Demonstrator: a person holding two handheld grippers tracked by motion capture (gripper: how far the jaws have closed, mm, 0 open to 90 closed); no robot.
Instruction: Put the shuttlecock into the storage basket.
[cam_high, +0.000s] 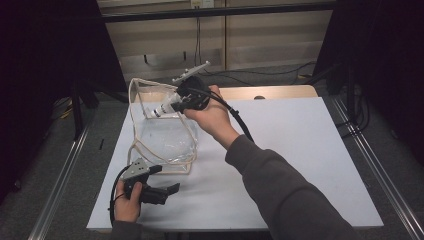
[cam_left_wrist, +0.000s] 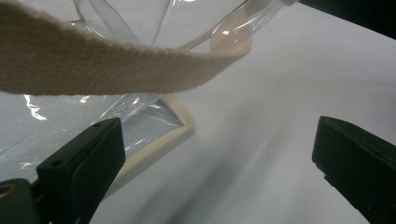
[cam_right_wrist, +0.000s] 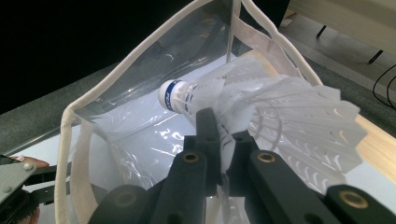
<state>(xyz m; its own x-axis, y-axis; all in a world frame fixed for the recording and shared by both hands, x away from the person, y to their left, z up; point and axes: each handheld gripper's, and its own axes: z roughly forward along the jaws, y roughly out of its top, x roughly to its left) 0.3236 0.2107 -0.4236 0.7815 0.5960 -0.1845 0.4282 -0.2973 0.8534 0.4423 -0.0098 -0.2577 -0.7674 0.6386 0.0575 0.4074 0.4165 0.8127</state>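
A clear plastic bag (cam_high: 165, 132) with cream fabric trim stands open on the white table (cam_high: 300, 160). My right gripper (cam_right_wrist: 223, 128) is shut on a white feather shuttlecock (cam_right_wrist: 275, 116), holding it by the feathers with its cork end pointing into the bag's mouth (cam_right_wrist: 140, 116). In the high view that right gripper (cam_high: 175, 104) hangs over the bag's upper rim with the shuttlecock (cam_high: 162, 110) at the opening. My left gripper (cam_high: 170, 190) rests low near the table's front left, open with nothing between its jaws, beside the bag's bottom edge (cam_left_wrist: 159, 140). A cream strap (cam_left_wrist: 93, 65) crosses above its jaws.
The table's right half is bare white surface. A wooden strip (cam_high: 280, 92) runs along the far edge. Metal rails (cam_high: 380, 175) flank the table, and cables (cam_high: 270, 72) lie on the floor behind it.
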